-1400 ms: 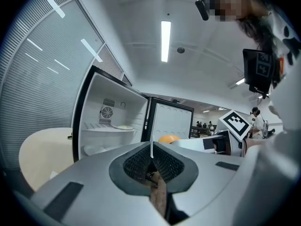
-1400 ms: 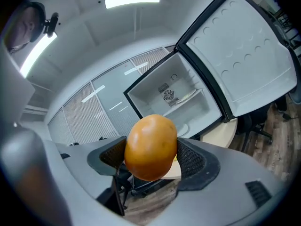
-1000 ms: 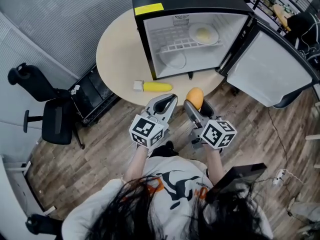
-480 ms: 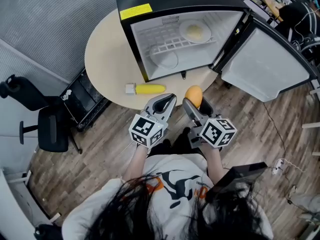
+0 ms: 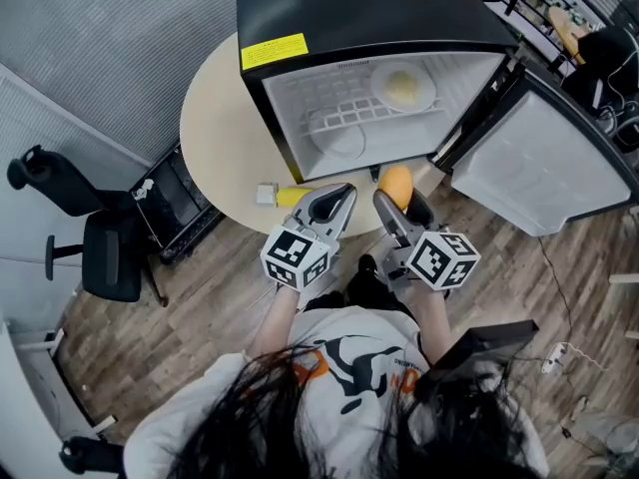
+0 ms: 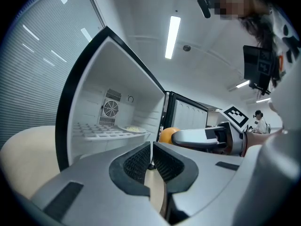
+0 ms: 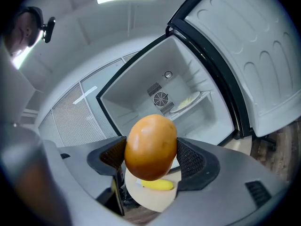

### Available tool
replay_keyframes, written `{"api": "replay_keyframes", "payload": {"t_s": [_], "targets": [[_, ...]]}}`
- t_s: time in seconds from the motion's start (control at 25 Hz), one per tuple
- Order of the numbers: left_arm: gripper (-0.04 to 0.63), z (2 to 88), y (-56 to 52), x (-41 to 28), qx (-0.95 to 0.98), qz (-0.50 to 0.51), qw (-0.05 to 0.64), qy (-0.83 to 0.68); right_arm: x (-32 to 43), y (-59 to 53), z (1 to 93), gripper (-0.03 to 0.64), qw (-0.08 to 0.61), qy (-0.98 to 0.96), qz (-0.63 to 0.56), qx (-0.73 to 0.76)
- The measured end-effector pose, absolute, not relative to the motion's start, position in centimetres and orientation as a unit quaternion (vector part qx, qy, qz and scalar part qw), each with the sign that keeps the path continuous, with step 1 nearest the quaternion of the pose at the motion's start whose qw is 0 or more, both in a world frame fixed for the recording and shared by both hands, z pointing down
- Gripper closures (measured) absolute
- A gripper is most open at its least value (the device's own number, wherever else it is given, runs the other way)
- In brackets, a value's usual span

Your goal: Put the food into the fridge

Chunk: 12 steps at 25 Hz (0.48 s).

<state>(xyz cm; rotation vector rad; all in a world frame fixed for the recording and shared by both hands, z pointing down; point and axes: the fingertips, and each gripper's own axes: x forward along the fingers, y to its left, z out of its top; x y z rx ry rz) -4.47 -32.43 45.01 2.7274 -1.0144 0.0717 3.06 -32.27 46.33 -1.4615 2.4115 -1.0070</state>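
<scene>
A small black fridge [image 5: 300, 8] stands open on a round beige table [image 5: 220, 118]. Its white shelf carries a plate of pale food [image 5: 403, 86], and another white plate [image 5: 339, 140] lies on its floor. My right gripper [image 5: 399, 203] is shut on an orange fruit [image 5: 395, 182] in front of the opening; the fruit [image 7: 150, 147] fills the right gripper view. My left gripper [image 5: 334, 206] is shut with nothing in it, beside the right one. A yellow food item [image 5: 284, 196] lies on the table's front edge, partly hidden by the left gripper.
The fridge door [image 5: 539, 163] swings out to the right over the wooden floor. A black office chair [image 5: 95, 242] and a dark low rack [image 5: 180, 203] stand left of the table. The table's bare part lies left of the fridge.
Both grippers have come nearer to the fridge opening, the orange fruit still held. The left gripper now covers part of the yellow item.
</scene>
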Motion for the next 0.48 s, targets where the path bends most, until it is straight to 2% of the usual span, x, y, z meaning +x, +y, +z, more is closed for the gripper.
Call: {"api": "replay_keyframes", "payload": {"t_s": [0.48], "targets": [[0.583, 44.5, -38.2, -1.8, 0.923, 0.022, 0.110, -0.369, 7.3, -41.7, 43.5, 0.270, 0.058, 0.826, -0.274, -0.488]]}}
